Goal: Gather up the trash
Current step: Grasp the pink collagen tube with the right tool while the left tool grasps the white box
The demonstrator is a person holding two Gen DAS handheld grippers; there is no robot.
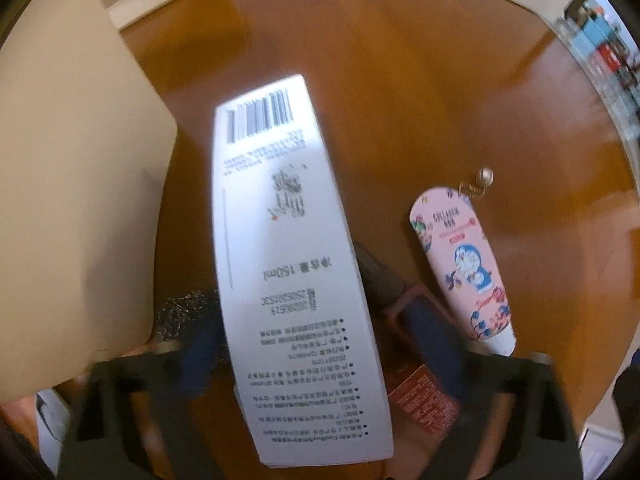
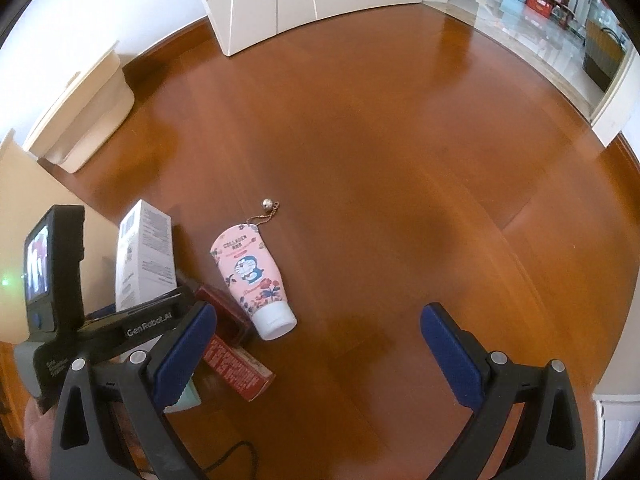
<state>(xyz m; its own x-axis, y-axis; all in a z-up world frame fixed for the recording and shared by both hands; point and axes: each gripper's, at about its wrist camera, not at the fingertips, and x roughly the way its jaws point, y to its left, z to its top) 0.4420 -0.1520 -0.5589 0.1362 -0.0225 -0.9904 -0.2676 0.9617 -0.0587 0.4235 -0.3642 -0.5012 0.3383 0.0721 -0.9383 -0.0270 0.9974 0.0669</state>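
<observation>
Wooden floor (image 2: 400, 200) carries a pink tube (image 2: 254, 276), red boxes (image 2: 236, 364) and a beige bin (image 2: 86, 120).

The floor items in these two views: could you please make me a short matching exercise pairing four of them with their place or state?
Things:
1. white box
2. pink tube
3. red carton
4. cream bin

Places or states:
A. by the wall, far left
B. lying flat, cap toward the camera
C. held in the left tool
D. on the floor beside the right tool's left finger

Pairs: 1-C, 2-B, 3-D, 4-A
</observation>
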